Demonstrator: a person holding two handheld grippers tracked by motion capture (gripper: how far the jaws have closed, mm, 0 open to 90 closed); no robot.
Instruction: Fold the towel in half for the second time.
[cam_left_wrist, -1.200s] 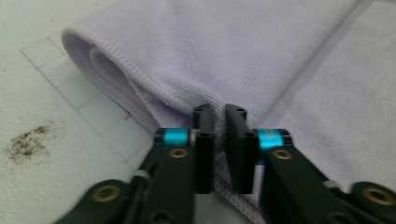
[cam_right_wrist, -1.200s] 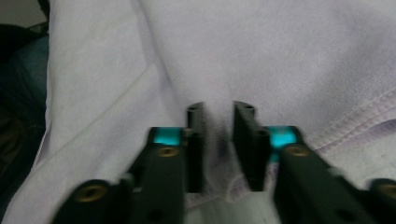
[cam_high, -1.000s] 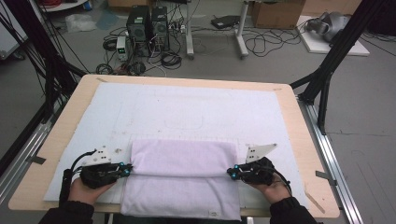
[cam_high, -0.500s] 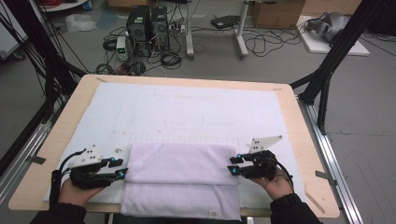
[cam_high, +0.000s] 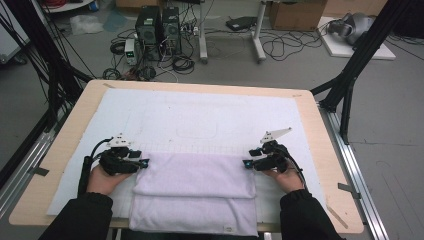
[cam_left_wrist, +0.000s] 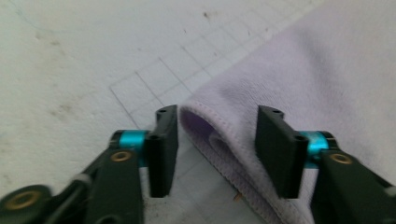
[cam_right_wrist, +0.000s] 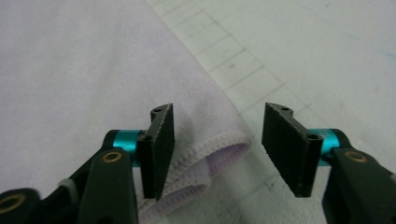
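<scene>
Item 1, left hand-held gripper (cam_high: 141, 163), lower left of the high view. We log jaws part open, just been opening; the towel's folded corner sits between the pads in the left gripper view, neither pad pressing it. Nothing gripped. Judged reason: corner just let go after a fold, so the gripper rests at the edge.

Item 2, lilac towel (cam_high: 200, 192), lower centre of the high view, on the white mat (cam_high: 210, 117), near edge at the desk (cam_high: 75, 115) front. Folded: upper layer lies over a longer lower layer, stepped at the near side. Left corner (cam_left_wrist: 205, 126) shows doubled hem; right corner (cam_right_wrist: 219, 149) likewise. We judge it lies flat bc fold is set down & released.

Item 3, right hand-held gripper (cam_high: 248, 164), lower right of the high view. Jaws part open, just been opening; towel corner lies between them nearer the left pad, no squeeze seen. Holds nothing. Mirrors item 1, one gripper per corner, prob. to keep the fold square.

Item 4, background: PC towers (cam_high: 159, 27), cables on floor, upper frame.
</scene>
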